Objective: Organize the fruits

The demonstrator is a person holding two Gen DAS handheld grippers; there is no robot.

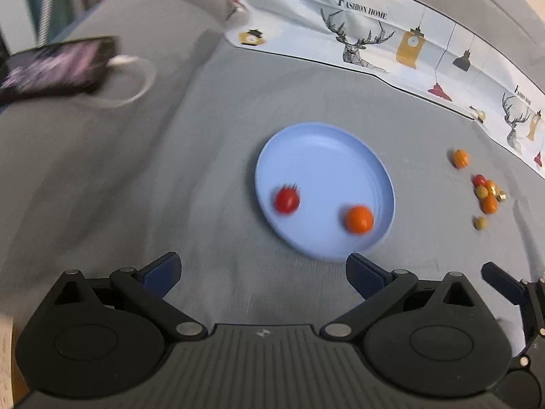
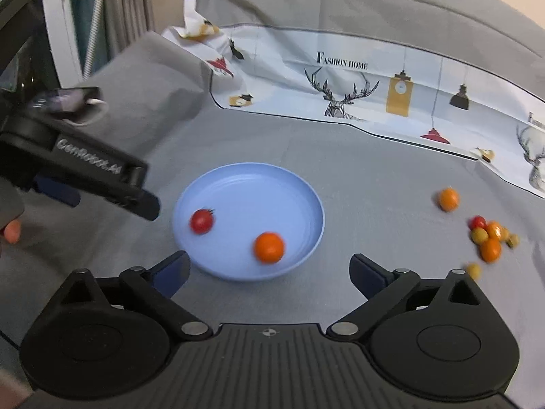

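With a red cherry tomato (image 2: 202,221) and an orange one (image 2: 269,247) lying in the blue plate (image 2: 308,201), both the left gripper (image 1: 262,269) and right gripper (image 2: 269,271) stood spread and empty, so the next move likely called for reaching right to the loose fruit cluster (image 2: 490,237).

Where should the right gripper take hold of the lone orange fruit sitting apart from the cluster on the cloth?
Grip the lone orange fruit across its middle, coming down from above with the open right gripper. It is small and round, so any width works. It sits clear of the cluster on the grey cloth, leaving room for both fingers.
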